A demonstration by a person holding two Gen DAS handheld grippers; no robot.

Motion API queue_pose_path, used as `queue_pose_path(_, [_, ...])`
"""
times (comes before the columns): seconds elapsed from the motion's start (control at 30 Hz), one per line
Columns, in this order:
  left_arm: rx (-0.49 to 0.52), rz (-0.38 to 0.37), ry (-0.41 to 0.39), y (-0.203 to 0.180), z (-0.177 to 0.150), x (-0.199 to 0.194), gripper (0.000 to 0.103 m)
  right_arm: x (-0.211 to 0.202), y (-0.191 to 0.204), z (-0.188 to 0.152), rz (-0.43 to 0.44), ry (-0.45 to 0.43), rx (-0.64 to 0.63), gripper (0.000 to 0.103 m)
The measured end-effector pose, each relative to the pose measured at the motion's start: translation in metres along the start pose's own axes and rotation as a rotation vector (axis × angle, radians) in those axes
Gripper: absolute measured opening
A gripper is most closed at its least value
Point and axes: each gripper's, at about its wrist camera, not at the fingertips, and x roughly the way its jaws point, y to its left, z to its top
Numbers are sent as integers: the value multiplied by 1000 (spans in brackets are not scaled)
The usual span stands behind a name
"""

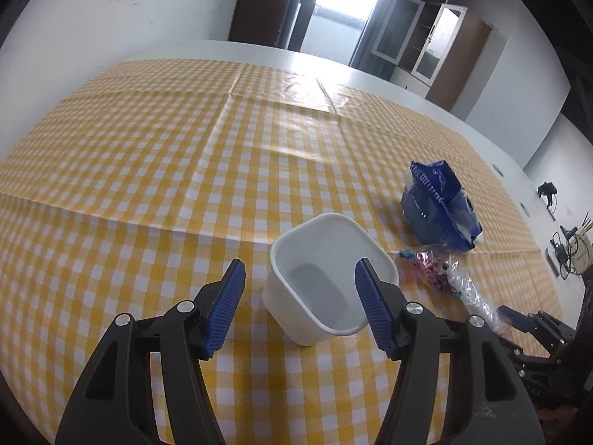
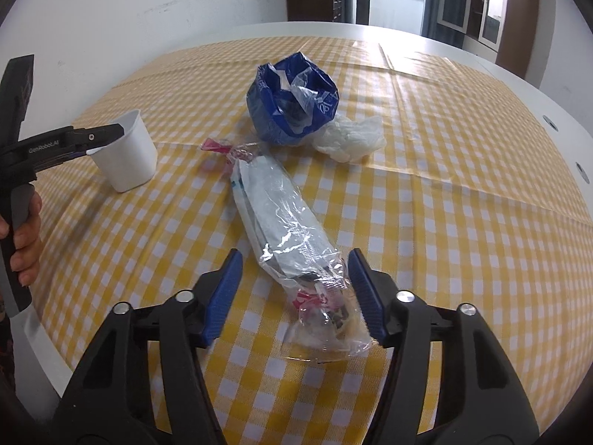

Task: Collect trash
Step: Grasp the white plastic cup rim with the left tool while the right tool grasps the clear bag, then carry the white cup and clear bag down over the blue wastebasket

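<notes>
1. Trash lies gathered on the near right part of the worktop [image 2: 463, 148], on a yellow checked cloth [image 1: 148, 148]: a clear plastic wrapper [image 2: 285, 230] with paper inside lies lengthwise toward the right gripper [image 2: 294, 289], a crumpled blue bag [image 2: 292, 100] sits beyond it, and a white crumpled bag [image 2: 348, 137] touches the blue one on its right.
2. White container [image 1: 326, 278] stands upright and looks empty, just left of the wrapper's far end; it probably serves as the bin, set near so each piece has a short way to travel.
3. Left gripper [image 1: 300, 296] hangs over the container with its fingers [image 1: 226, 304] spread wide, one at the near rim and one outside the wall; nothing is clamped. I judge it is placed to steady or take the container.
4. Right gripper reaches low over the near end of the wrapper, fingers wide and straddling it, holding nothing. Closing there seems the next step.
5. Person's left hand [image 2: 26, 230] grips that tool's handle at the worktop's edge.
</notes>
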Motion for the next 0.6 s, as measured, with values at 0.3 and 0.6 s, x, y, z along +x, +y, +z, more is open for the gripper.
queue_pose_path(0.3, [-57, -47, 54, 7, 2, 12, 10, -6, 6, -11, -1, -11, -7, 15])
queue_pose_path(0.6, [-9, -22, -9, 1, -26, -18, 4, -31, 11, -32, 48, -72, 32, 11])
